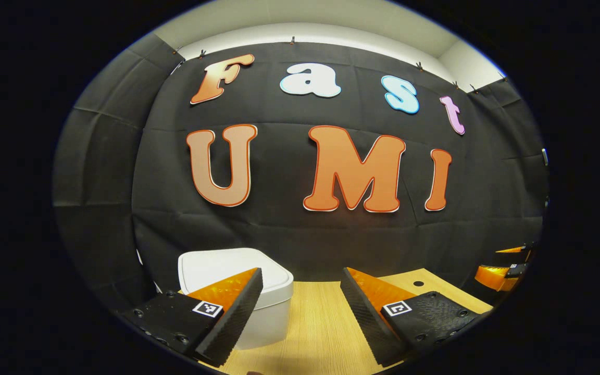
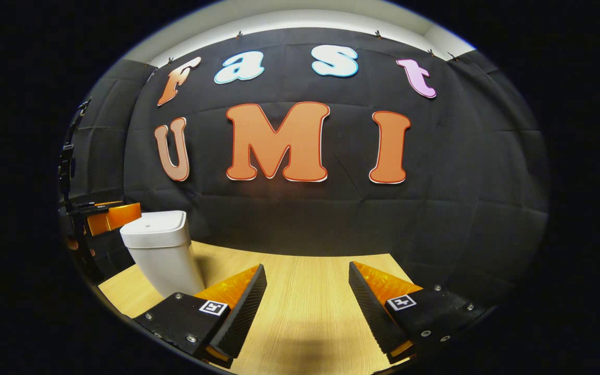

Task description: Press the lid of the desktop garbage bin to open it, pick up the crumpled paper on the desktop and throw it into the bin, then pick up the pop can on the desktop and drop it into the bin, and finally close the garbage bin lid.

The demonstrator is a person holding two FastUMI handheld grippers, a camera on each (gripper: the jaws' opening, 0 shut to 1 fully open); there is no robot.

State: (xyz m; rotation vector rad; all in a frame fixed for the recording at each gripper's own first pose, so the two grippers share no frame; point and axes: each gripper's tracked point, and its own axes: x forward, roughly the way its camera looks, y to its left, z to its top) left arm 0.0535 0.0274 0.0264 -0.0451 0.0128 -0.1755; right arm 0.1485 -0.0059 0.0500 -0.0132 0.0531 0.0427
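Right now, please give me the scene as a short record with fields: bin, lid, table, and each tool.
bin: white bin, upright on the table, at the left in both views
lid: lid down, closed
table: wooden table, bare between the tool fingers in both views
left tool: left tool open, holds nothing, above the table beside the bin
right tool: right tool open, holds nothing, above the table to the right of the bin
wall: black cloth wall behind the table
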